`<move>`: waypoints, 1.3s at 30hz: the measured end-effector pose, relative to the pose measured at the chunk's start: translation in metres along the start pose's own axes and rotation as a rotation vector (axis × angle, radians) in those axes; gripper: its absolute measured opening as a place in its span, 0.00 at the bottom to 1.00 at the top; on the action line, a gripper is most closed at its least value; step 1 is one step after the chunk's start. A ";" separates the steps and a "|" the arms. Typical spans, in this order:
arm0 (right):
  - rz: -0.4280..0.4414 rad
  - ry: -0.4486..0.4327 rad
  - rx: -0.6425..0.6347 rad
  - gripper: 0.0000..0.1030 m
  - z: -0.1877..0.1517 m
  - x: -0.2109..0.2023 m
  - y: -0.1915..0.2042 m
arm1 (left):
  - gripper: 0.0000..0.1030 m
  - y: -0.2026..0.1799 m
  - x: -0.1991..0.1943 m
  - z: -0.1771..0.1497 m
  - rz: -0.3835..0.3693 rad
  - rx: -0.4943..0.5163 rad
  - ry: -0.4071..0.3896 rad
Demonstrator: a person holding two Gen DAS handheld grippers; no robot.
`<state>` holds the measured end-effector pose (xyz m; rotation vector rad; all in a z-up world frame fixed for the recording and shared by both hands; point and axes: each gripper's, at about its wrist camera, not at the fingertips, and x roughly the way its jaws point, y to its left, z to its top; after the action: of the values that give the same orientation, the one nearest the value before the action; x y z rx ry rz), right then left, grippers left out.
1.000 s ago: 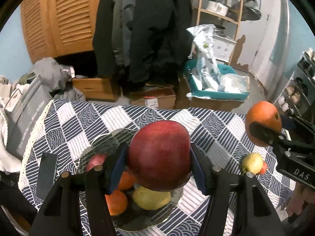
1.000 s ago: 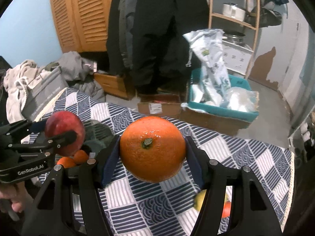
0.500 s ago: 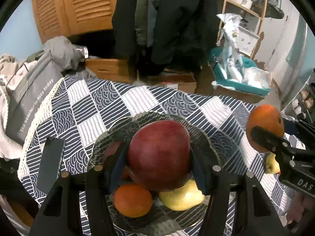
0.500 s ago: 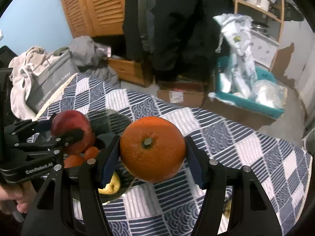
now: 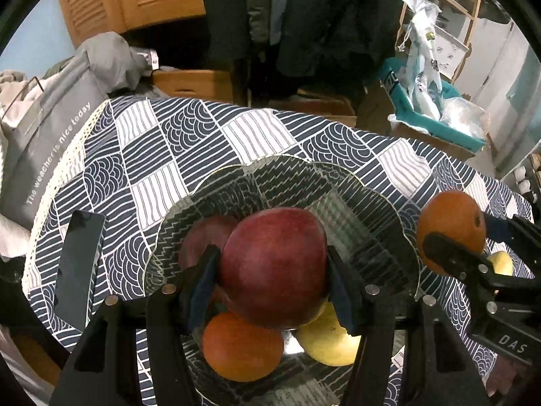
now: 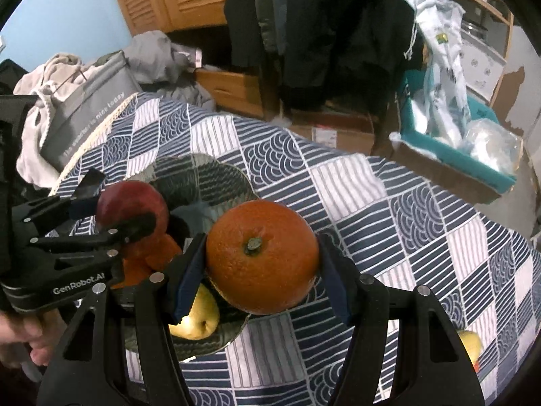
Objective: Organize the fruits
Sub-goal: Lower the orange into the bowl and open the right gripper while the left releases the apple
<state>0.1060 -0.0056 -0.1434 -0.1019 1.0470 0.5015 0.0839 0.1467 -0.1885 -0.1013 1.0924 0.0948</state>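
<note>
Jaws of the left gripper [image 5: 272, 279] are clamped on a red apple [image 5: 274, 267] directly above the glass bowl [image 5: 372, 203], while the orange [image 6: 262, 257] clamped by the right gripper [image 6: 262, 270] is held over the bowl's rim nearest the worktop's middle.

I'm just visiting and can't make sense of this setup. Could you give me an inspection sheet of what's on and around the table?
Surface: table under a blue-and-white patterned cloth.
Job's things: glass bowl holding an orange, a yellow fruit and more; another yellow fruit on the cloth.
Clutter: dark flat slab on the cloth.
Grippers: left gripper jaws clamp a red apple above the bowl; right gripper clamps a large orange.
Cables: nothing seen.
Surroundings: hanging coats, grey bag, teal bin, wooden shelves.
</note>
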 end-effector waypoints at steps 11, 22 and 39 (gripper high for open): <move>0.012 0.050 0.001 0.62 -0.009 0.021 0.000 | 0.61 -0.007 0.005 -0.001 -0.006 0.036 0.010; 0.012 0.055 -0.010 0.63 -0.008 0.023 0.002 | 0.66 -0.002 0.004 0.001 -0.028 0.007 0.019; 0.073 0.026 -0.016 0.65 0.002 0.008 0.009 | 0.75 0.014 -0.015 0.004 -0.047 -0.065 -0.029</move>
<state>0.1069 0.0058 -0.1475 -0.0841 1.0749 0.5761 0.0788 0.1611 -0.1734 -0.1832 1.0573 0.0889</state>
